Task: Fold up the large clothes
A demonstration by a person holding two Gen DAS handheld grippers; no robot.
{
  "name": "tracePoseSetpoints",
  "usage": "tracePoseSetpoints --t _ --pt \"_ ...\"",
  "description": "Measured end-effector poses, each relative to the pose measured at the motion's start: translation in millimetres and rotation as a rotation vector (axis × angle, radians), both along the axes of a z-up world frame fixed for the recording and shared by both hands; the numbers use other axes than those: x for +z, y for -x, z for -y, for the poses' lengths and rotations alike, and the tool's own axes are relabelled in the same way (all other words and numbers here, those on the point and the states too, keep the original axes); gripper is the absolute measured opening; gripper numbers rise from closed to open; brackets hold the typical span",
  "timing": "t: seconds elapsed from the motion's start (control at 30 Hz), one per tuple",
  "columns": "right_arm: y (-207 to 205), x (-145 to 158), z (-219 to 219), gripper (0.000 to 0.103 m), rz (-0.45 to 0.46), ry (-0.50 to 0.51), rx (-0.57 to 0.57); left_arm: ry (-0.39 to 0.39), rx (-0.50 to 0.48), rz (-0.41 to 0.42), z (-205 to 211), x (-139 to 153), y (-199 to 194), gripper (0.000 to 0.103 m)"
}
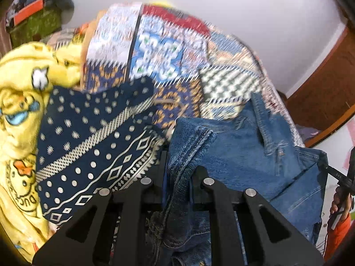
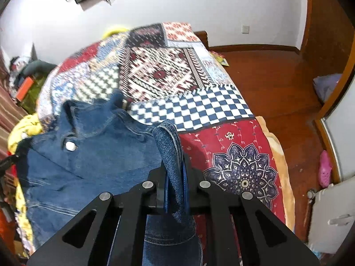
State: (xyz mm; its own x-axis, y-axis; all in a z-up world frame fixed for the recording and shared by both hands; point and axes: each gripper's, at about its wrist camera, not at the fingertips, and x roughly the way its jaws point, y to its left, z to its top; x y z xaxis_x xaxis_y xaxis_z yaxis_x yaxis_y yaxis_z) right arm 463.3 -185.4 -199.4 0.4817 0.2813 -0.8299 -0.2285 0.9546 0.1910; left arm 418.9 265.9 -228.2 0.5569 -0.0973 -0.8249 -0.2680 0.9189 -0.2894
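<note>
A blue denim jacket [image 1: 239, 146] is lifted over the bed's patchwork blanket [image 1: 159, 51]. My left gripper [image 1: 177, 166] is shut on a seamed edge of the denim, which bunches between the jaws. In the right wrist view the denim jacket [image 2: 88, 150] spreads to the left with a metal button showing. My right gripper [image 2: 175, 166] is shut on another folded denim edge that stands up between the jaws. The other gripper and a hand [image 1: 341, 197] show at the far right of the left wrist view.
A navy patterned garment [image 1: 93, 144] and a yellow cartoon garment [image 1: 20, 102] lie left of the jacket. The patchwork blanket [image 2: 188, 84] covers the bed. A wooden floor [image 2: 277, 77], a pink shoe [image 2: 325, 170] and a white cabinet [image 2: 330, 217] lie to the right.
</note>
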Motion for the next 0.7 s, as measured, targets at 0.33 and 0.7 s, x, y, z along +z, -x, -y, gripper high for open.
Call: tracePoseSetpoints --t 0.33,0.7 --pt "-3.7 -43.5 7.6 0.017 -0.076 0.068 -0.024 -0.099 -0.033 -0.098 9.4 -44.2 -4.8 0.032" --pt "45.2 13.2 4.6 0.059 -0.002 0.199 0.041 -0.234 -0.134 -0.053 35.7 24.7 42.0 0.038"
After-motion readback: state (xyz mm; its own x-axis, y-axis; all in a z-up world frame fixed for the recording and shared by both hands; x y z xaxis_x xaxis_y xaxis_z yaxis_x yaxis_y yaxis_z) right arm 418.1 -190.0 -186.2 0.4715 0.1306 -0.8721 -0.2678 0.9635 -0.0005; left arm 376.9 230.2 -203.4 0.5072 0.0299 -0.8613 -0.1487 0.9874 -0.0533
